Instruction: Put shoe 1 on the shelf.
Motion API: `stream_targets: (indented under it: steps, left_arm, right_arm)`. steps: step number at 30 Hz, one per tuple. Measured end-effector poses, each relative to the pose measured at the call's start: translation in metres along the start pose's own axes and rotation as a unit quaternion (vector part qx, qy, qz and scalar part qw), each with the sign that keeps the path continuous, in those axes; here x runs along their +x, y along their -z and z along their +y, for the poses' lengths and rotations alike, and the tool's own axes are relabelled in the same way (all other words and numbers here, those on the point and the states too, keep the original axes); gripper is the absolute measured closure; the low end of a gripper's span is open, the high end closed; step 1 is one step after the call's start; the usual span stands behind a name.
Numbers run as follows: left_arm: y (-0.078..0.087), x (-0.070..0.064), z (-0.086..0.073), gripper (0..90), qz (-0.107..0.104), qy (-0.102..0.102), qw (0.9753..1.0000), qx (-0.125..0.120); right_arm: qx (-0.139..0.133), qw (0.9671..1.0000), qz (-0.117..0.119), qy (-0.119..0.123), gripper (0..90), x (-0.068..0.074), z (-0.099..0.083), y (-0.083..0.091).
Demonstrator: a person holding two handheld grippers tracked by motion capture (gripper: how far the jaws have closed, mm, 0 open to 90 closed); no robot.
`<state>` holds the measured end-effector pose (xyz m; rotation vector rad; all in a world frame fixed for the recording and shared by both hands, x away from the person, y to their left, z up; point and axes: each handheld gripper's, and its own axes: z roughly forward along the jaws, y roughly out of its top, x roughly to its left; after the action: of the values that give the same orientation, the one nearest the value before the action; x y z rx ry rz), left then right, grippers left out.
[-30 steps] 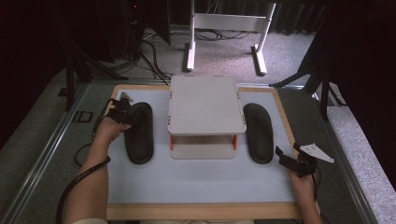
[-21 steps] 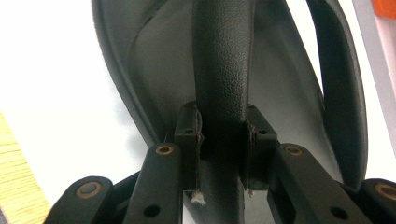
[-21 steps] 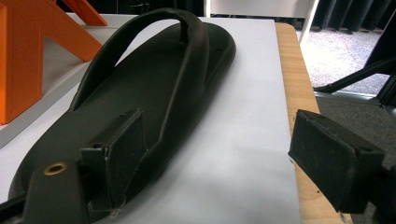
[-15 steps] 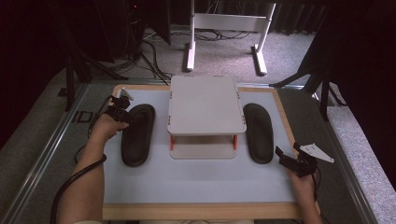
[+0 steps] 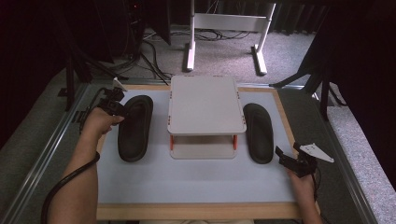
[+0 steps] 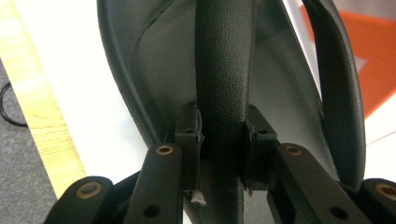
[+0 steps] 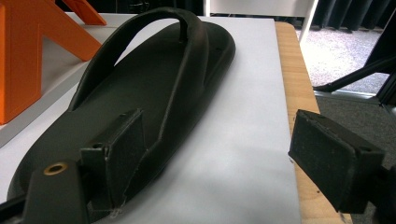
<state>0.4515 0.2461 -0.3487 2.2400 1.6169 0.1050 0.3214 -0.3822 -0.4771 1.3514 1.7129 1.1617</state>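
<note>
left black flip-flop (image 5: 135,127) | flat, strap up, left of stand || right black flip-flop (image 5: 259,132) | flat, right side

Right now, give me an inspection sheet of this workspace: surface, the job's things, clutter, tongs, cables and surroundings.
Surface: pale mat in a wooden frame.
Job's things: left slipper and right slipper, either side of a white rack with orange posts.
Clutter: nothing seen.
Tongs: left tongs shut on the left slipper's strap; right tongs open, near the right slipper's heel, not touching it.
Cables: black cable trailing along the left forearm; more on the floor behind.
Surroundings: grey carpet, white stand legs, dark curtains.
</note>
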Motion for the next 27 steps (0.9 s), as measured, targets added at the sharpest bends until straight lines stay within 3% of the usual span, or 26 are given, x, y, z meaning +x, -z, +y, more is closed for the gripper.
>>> stream_targets:
  steps: [8,14,23,27]
  left_arm:
    - [0.032,-0.012,0.009,72.4,0.005,-0.01,0.9999,-0.008]
    - [0.055,-0.027,0.019,72.4,0.003,-0.019,0.9994,-0.029]
    - [0.084,-0.056,0.04,72.4,-0.004,-0.035,0.9979,-0.053]
    - [0.089,-0.072,0.05,72.4,-0.007,-0.045,0.9974,-0.056]
  right_arm:
    - [0.0,1.0,0.0,0.0,17.5,0.0,0.0,0.0]
    - [0.001,1.0,0.0,-0.001,17.5,0.0,0.0,0.0]
    - [0.0,1.0,0.001,0.0,17.5,0.0,0.0,0.0]
    - [0.002,1.0,0.0,0.002,17.5,0.0,0.0,0.0]
